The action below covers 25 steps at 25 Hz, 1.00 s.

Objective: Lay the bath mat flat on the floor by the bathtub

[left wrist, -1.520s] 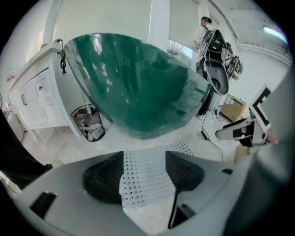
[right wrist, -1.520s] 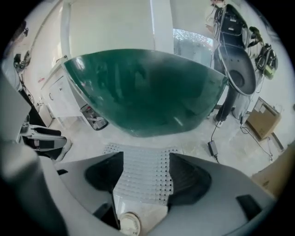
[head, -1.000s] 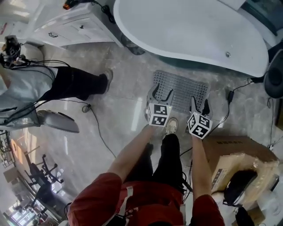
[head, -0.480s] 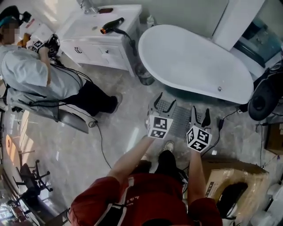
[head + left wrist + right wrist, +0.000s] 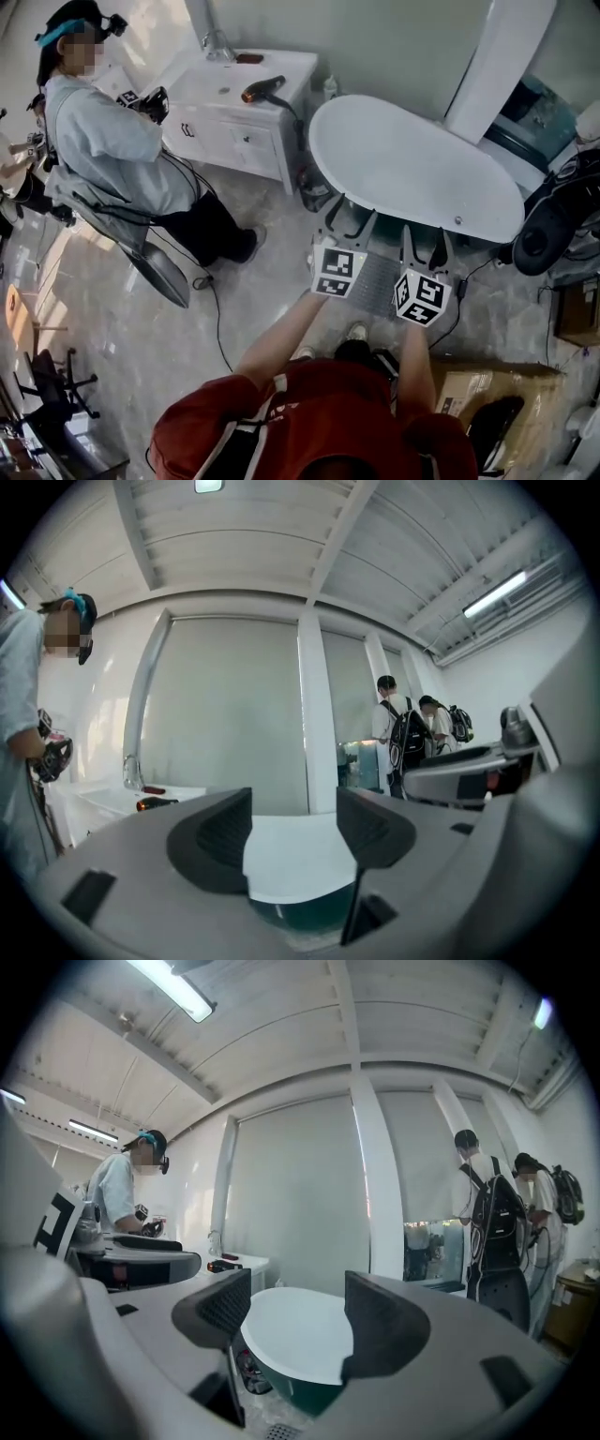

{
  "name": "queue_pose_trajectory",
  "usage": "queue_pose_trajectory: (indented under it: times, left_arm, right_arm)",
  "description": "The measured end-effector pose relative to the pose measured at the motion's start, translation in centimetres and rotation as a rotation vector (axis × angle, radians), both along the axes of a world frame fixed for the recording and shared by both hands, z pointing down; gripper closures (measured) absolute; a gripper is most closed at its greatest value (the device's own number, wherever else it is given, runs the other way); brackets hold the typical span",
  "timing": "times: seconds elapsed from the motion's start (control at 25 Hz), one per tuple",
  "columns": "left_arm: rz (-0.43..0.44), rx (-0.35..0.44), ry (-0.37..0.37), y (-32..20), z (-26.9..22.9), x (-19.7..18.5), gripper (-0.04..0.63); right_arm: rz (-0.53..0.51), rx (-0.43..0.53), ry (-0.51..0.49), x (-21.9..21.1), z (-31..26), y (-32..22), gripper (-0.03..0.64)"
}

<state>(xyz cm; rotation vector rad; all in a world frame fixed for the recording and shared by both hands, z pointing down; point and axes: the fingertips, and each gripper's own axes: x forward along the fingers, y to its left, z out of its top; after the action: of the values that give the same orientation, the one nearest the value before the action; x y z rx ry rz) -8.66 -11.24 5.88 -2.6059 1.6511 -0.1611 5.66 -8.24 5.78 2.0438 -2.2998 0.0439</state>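
— What is showing at the far left?
— A seated person [image 5: 108, 150] in a pale top is facing a white surface [image 5: 220, 98], and a hair dryer [image 5: 262, 89] is lying on it.

— And the left hand-held gripper [image 5: 349, 217]?
— It is hovering above the floor [image 5: 253, 281], pointing toward the bathtub [image 5: 412, 169]. In the left gripper view its jaws are standing well apart around the left hand-held gripper [image 5: 293, 827], and nothing is sitting between them; only the tub's white rim is showing far beyond.

— Where is the bath mat [image 5: 377, 279] lying?
— It is lying on the floor just beside the tub, between the tub and the wearer's feet. Both marker cubes are covering its near corners, and the part that shows is looking flat. Neither gripper is touching it.

— And the right hand-held gripper [image 5: 424, 242]?
— It is hanging level with the left one, above the mat's right edge. In its own view the right hand-held gripper [image 5: 295, 1321] is also standing open and empty, with the tub [image 5: 300, 1335] framed in the gap.

— Anything further right?
— A cardboard box [image 5: 473, 389] is sitting on the floor beside the wearer.
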Motion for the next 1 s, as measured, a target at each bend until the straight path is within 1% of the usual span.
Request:
queue_pose_trajectory:
  times: [0.16, 0.36, 0.52, 0.6, 0.84, 0.92, 1.0]
  left_arm:
    - [-0.015, 0.029, -0.012, 1.9, -3.0, -1.2, 0.334]
    - [-0.026, 0.082, 0.0, 4.1, -5.5, -2.2, 0.334]
    - [-0.046, 0.047, 0.006, 4.6, -4.8, -3.4, 0.334]
    - [-0.041, 0.045, 0.017, 5.0, -4.9, -3.8, 0.339]
    - [-0.037, 0.063, 0.03, 5.9, -5.3, -4.1, 0.415]
    - [-0.039, 0.07, 0.031, 6.1, -5.5, -4.0, 0.458]
    - [-0.033, 0.079, 0.031, 6.4, -5.8, -3.8, 0.508]
  right_arm:
    - [-0.019, 0.014, -0.019, -1.3, -2.8, 1.0, 0.311]
    - [-0.012, 0.046, -0.023, -1.9, -5.4, 3.0, 0.313]
    - [-0.014, 0.037, 0.003, -2.8, -5.0, 3.9, 0.313]
    - [-0.021, 0.034, -0.006, -3.1, -4.9, 4.3, 0.318]
    - [-0.044, 0.033, -0.022, -3.7, -4.8, 4.8, 0.375]
    - [-0.054, 0.034, -0.021, -3.8, -4.8, 5.0, 0.41]
    - [-0.059, 0.038, -0.029, -3.9, -5.0, 5.2, 0.462]
